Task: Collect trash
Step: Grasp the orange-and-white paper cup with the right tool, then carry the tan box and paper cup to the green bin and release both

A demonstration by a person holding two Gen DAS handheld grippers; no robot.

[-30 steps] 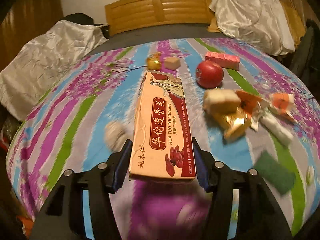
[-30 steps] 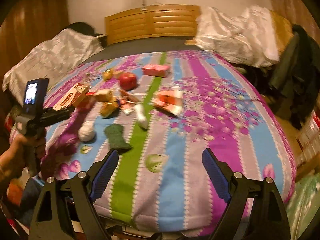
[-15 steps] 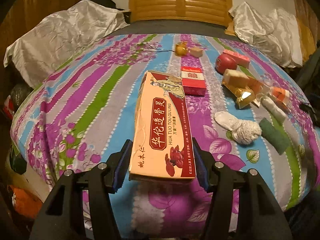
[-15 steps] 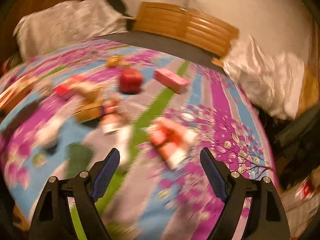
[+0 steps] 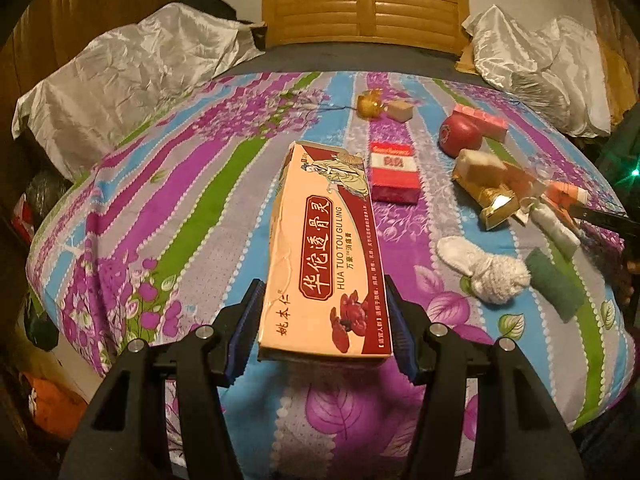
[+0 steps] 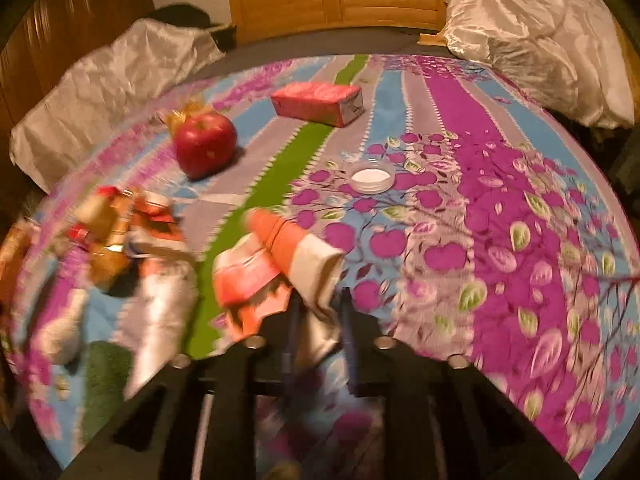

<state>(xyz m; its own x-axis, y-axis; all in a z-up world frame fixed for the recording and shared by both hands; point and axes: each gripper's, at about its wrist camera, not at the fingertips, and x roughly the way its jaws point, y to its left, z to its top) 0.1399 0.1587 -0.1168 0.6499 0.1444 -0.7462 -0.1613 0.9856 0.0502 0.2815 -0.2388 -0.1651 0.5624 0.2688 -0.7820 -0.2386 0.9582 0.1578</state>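
My left gripper is shut on a long peach and red medicine box and holds it above the bed's near edge. My right gripper is shut on an orange and white crumpled wrapper lying on the striped bedspread. More trash lies to its left: gold and orange wrappers and a white wrapper. In the left wrist view I see a red cigarette pack, gold wrappers, a white sock and a green pad.
A red apple, a pink tissue pack and a white lid lie on the bed. A wooden headboard stands behind. White satin pillows sit at both back corners. An orange bag lies on the floor left.
My right gripper has moved in over the bed and closed on the orange and white wrapper. My left gripper still holds the box and has drawn back slightly.
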